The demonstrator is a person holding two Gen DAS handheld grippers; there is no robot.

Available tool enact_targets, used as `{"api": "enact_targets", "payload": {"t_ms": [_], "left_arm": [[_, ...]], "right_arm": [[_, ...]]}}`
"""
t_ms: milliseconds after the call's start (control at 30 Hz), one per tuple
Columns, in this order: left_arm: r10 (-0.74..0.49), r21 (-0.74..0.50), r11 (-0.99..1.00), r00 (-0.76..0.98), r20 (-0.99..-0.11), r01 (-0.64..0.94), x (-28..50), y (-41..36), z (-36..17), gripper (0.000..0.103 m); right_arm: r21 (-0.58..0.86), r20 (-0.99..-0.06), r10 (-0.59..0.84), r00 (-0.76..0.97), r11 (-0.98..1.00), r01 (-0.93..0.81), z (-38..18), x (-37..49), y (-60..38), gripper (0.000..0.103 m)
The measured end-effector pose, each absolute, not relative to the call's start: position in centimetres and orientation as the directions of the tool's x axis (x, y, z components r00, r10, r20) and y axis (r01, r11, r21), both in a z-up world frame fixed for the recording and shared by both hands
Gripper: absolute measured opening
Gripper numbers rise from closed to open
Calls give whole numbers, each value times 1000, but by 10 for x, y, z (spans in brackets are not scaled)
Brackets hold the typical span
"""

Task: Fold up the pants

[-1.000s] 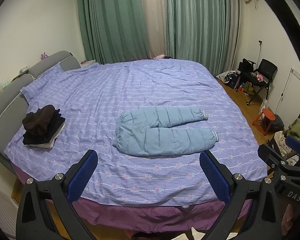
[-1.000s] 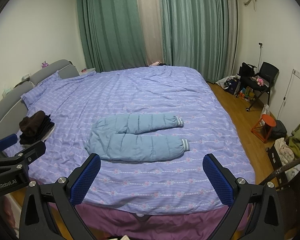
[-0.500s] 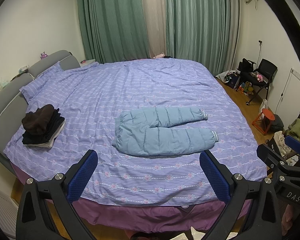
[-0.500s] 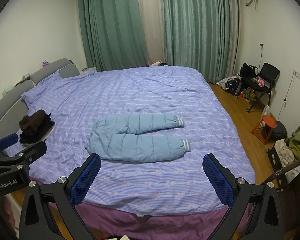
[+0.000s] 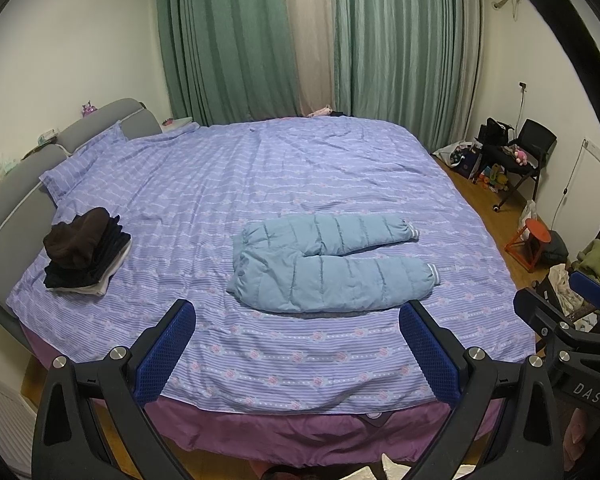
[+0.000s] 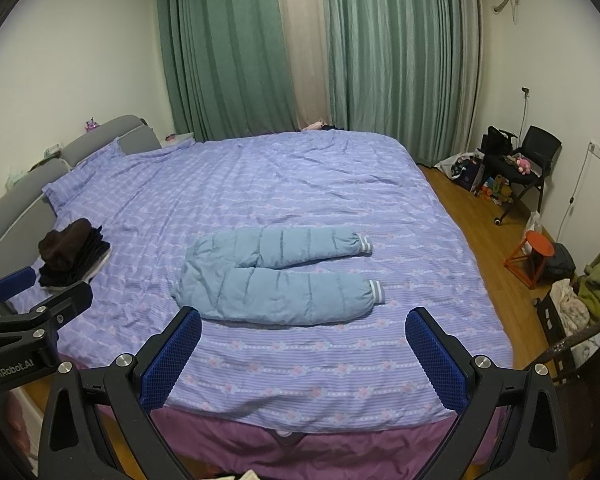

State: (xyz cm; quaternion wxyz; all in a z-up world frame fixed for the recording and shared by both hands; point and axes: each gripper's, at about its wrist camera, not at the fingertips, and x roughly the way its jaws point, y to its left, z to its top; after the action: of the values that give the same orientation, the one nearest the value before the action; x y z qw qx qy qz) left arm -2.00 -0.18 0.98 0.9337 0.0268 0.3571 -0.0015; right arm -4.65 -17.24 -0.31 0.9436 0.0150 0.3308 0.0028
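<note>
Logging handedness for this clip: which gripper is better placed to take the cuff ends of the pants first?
Right, probably. The light blue pants lie flat, waist toward the headboard, cuffs on the right. Both the right gripper and the left gripper are open and off the bed; the right stands nearer the cuffs.
</note>
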Motion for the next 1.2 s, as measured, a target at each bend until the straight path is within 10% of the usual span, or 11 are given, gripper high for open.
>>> {"api": "enact_targets", "payload": {"t_ms": [567, 1200], "left_arm": [[-55, 5, 996, 676, -735, 85, 65, 77, -28, 103], [-9, -53, 996, 489, -872, -76, 206, 83, -201, 97]], "right_arm": [[77, -720, -63, 691, 982, 170, -39, 29, -124, 103], [71, -866, -59, 496, 968, 240, -200, 176, -175, 97]]}}
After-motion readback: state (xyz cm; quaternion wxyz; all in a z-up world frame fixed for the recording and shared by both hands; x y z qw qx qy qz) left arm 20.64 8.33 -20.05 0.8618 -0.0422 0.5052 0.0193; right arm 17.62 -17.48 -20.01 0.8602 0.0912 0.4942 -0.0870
